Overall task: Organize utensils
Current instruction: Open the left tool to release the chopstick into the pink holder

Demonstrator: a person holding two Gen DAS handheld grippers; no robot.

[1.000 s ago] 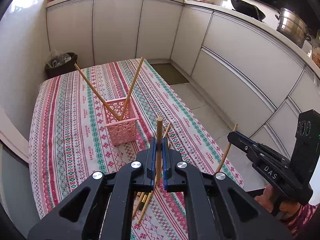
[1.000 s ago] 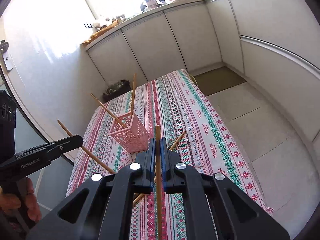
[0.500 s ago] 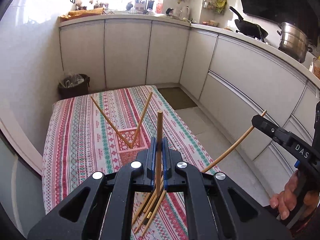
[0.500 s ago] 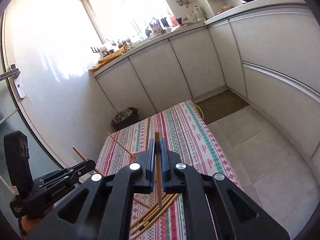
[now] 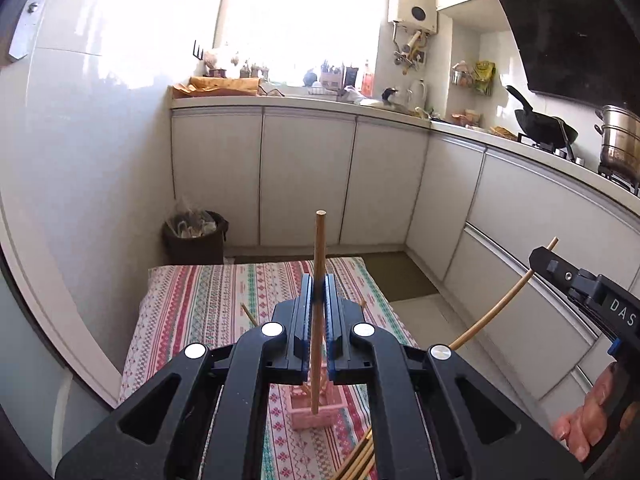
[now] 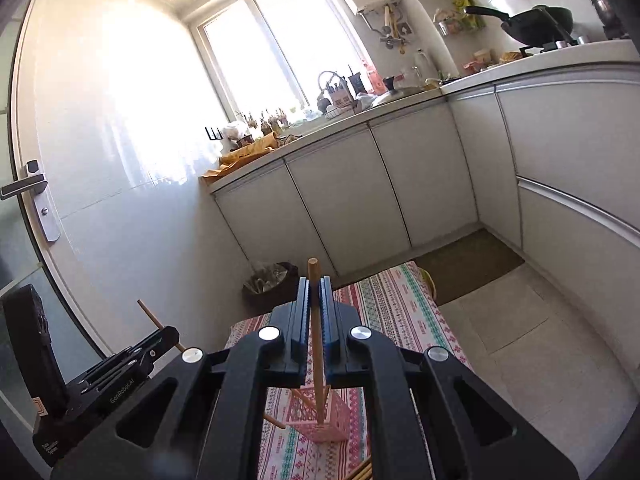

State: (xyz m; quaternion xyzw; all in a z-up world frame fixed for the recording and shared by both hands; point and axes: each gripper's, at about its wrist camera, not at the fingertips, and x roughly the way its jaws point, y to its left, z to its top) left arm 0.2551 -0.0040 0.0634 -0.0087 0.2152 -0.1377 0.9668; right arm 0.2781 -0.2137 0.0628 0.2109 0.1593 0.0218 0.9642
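My left gripper [image 5: 319,286] is shut on a wooden chopstick [image 5: 319,264] held upright, its lower tip above the pink lattice holder [image 5: 312,410] on the patterned tablecloth [image 5: 192,304]. My right gripper [image 6: 315,286] is shut on another chopstick [image 6: 314,280], also upright, its lower tip at the pink holder [image 6: 320,414]. The right gripper also shows in the left wrist view [image 5: 538,258] holding its chopstick [image 5: 496,312]. The left gripper shows in the right wrist view [image 6: 168,334]. Loose chopsticks [image 5: 360,460] lie on the cloth near me.
White cabinets [image 5: 308,176] and a cluttered counter run behind and to the right. A dark bin [image 5: 195,232] stands at the table's far left corner. A wok [image 5: 544,126] and a steel pot [image 5: 618,140] sit on the stove. A floor mat [image 6: 468,264] lies beyond the table.
Both grippers have risen and tilted up with their chopsticks. The holder now appears below and between the fingers, with each chopstick's lower end over it.
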